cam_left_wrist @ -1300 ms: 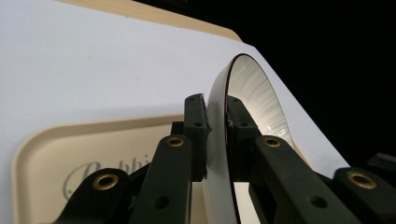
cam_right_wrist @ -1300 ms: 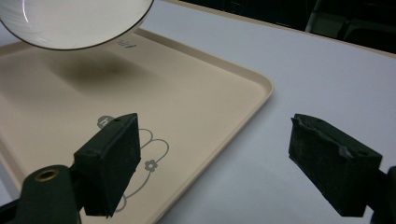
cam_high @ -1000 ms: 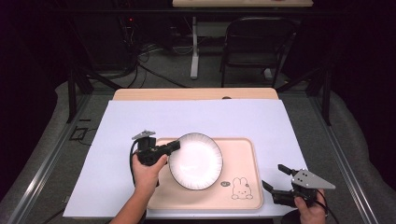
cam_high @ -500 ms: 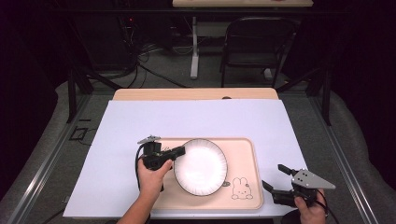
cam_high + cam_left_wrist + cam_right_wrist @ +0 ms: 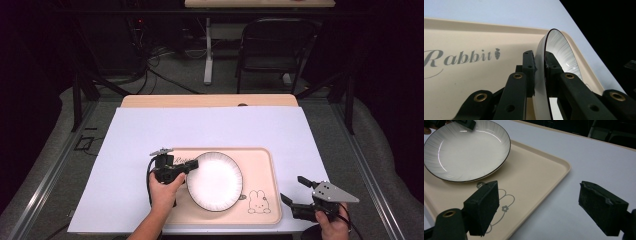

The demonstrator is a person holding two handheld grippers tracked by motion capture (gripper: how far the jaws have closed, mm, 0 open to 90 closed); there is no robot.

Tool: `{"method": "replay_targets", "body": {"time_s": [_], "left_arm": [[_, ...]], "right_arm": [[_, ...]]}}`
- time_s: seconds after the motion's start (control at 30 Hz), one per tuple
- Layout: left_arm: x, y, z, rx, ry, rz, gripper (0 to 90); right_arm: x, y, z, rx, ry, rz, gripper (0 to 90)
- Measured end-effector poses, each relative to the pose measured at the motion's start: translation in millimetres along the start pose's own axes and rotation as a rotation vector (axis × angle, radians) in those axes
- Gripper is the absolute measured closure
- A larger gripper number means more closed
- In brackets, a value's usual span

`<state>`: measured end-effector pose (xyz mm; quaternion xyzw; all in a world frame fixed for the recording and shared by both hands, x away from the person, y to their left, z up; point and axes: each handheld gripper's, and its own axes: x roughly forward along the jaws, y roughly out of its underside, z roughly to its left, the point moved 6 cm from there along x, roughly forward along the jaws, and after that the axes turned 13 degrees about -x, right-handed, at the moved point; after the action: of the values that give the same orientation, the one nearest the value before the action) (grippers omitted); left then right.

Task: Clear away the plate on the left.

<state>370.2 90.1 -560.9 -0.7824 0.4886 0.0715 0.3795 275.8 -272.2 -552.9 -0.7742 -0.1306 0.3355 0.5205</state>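
Observation:
A white plate point(image 5: 215, 181) with a thin dark rim lies over the middle of a beige tray point(image 5: 260, 162). My left gripper point(image 5: 190, 166) is shut on the plate's left rim, one jaw above and one below. In the left gripper view the pads clamp the plate point(image 5: 559, 50) edge-on, over the tray's "Rabbit" lettering point(image 5: 461, 57). My right gripper point(image 5: 292, 189) stands open off the tray's front right corner, nothing between its jaws. In the right gripper view the plate point(image 5: 466, 152) and tray point(image 5: 534, 167) lie ahead of the right gripper point(image 5: 546, 202).
A white sheet point(image 5: 210, 127) covers the table, with a wooden strip point(image 5: 210, 101) bare at the far edge. A rabbit drawing point(image 5: 256, 201) marks the tray's front right. A black chair point(image 5: 275, 45) stands beyond the table. Metal rails point(image 5: 370, 170) run along both sides.
My left gripper has carried the plate a little lower and nearer, so it now sits flatter over the tray. The right gripper has stayed in place.

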Motion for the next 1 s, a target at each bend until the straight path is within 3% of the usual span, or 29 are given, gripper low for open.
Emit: {"method": "replay_targets", "body": {"time_s": [0.6, 1.0], "left_arm": [[1.6, 7.4, 19.3, -0.015, -0.061, 0.018, 84.0], [6.4, 11.1, 31.4, -0.068, -0.079, 0.032, 84.0]], "right_arm": [[-0.2, -0.2, 0.2, -0.002, 0.001, -0.002, 16.1], [-0.4, -0.3, 0.3, -0.005, 0.003, -0.004, 16.1]]}}
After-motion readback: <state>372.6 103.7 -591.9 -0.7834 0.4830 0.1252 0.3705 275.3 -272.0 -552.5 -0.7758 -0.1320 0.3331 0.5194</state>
